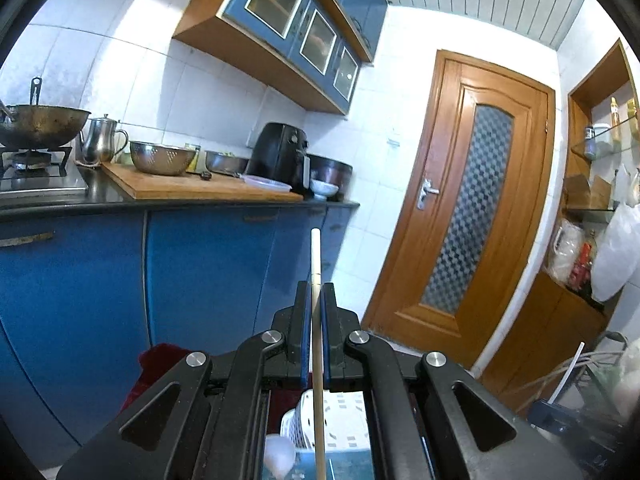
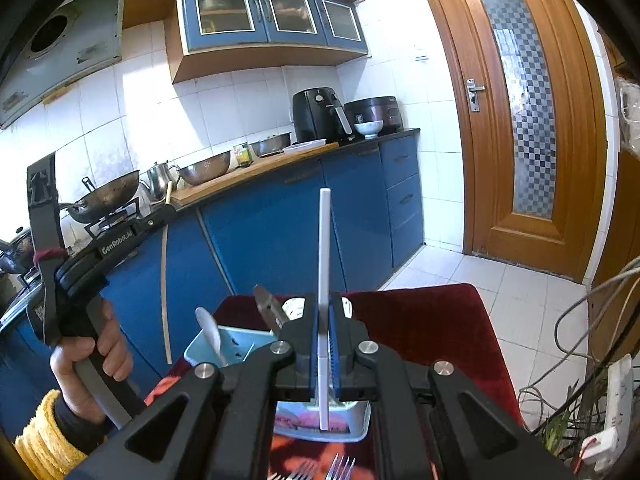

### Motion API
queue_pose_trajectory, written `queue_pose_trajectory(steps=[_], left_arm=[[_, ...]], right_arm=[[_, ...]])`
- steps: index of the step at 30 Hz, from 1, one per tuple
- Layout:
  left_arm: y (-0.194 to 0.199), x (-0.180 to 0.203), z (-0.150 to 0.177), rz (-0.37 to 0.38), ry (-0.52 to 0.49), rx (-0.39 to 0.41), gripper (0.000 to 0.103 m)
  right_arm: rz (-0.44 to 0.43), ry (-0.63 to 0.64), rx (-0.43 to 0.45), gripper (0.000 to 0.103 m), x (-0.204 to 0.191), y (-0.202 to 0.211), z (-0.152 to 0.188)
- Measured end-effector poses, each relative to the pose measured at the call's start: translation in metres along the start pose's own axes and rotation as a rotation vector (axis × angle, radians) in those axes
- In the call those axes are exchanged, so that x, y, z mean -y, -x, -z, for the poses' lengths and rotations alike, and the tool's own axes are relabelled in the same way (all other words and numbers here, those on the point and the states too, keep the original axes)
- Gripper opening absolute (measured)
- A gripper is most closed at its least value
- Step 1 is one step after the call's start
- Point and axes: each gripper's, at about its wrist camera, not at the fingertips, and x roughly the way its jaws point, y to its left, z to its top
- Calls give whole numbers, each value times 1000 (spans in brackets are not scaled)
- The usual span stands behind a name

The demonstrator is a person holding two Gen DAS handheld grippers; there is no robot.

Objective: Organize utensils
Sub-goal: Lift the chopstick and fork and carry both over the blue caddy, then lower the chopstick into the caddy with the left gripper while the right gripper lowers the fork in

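My left gripper [image 1: 316, 292] is shut on a wooden chopstick [image 1: 316, 264] that stands upright between its blue pads, above a white slotted basket [image 1: 340, 416]. My right gripper [image 2: 324, 304] is shut on a white chopstick [image 2: 323, 240], held upright over a light blue utensil holder [image 2: 236, 344]. A white spoon [image 2: 211, 332] and a knife [image 2: 266, 308] stand in that holder. The left gripper [image 2: 168, 204] with its wooden chopstick [image 2: 163, 280] shows at the left of the right wrist view. Forks [image 2: 320, 470] lie below on a red cloth [image 2: 432, 332].
Blue kitchen cabinets [image 2: 280, 220] and a counter with wok [image 2: 108, 196], bowls and air fryer [image 2: 316, 114] stand behind. A wooden door [image 2: 520, 112] is at the right. Cables [image 2: 592, 320] and a power strip [image 2: 618, 392] lie at the right edge.
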Motion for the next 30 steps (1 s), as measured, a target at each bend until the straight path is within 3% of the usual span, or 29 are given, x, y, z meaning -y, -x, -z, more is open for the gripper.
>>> queue_pose_trajectory(steps=[17, 30], left_arm=[[-35, 1, 64, -81, -75, 70, 2], [-40, -5, 97, -96, -85, 21, 3]], right_arm=[[29, 50, -11, 6, 1, -65, 15], [33, 69, -75, 6, -1, -87, 37]])
